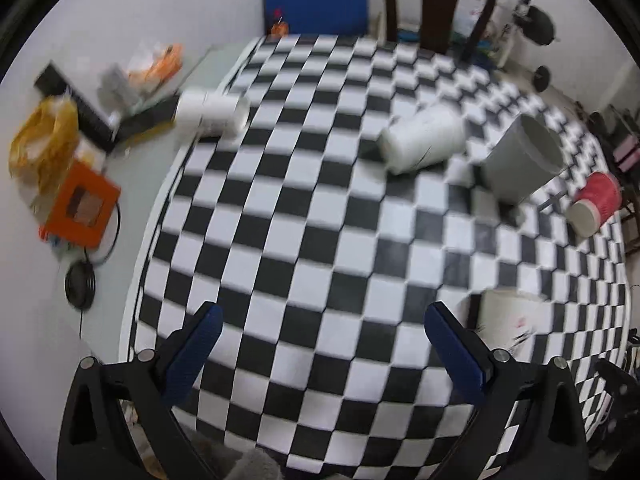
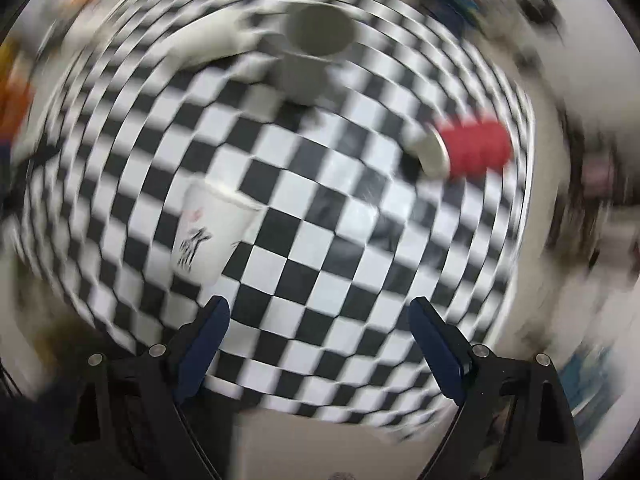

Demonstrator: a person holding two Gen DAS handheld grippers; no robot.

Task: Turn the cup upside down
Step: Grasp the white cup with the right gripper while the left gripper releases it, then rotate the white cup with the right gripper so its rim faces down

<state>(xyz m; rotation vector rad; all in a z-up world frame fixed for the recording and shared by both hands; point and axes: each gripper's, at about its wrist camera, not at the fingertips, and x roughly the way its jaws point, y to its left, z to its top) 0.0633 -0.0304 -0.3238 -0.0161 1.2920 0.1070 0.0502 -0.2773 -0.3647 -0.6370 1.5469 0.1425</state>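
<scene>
Several cups are on a black-and-white checkered cloth (image 1: pixel 304 216). In the left wrist view two white cups (image 1: pixel 212 114) (image 1: pixel 422 142) lie on their sides, a grey cup (image 1: pixel 524 158) stands open end up, a red cup (image 1: pixel 596 204) lies on its side, and a white printed cup (image 1: pixel 510 320) stands near the right finger. My left gripper (image 1: pixel 322 316) is open and empty above the cloth. The right wrist view is blurred: the printed cup (image 2: pixel 208 232), red cup (image 2: pixel 468 152) and grey cup (image 2: pixel 318 44) show. My right gripper (image 2: pixel 320 312) is open and empty.
Left of the cloth on the white table are an orange box (image 1: pixel 82 208), a yellow bag (image 1: pixel 44 140), a black cable coil (image 1: pixel 80 284) and other clutter. A blue cushion (image 1: pixel 316 6) and a dark chair (image 1: pixel 436 4) stand beyond the far edge.
</scene>
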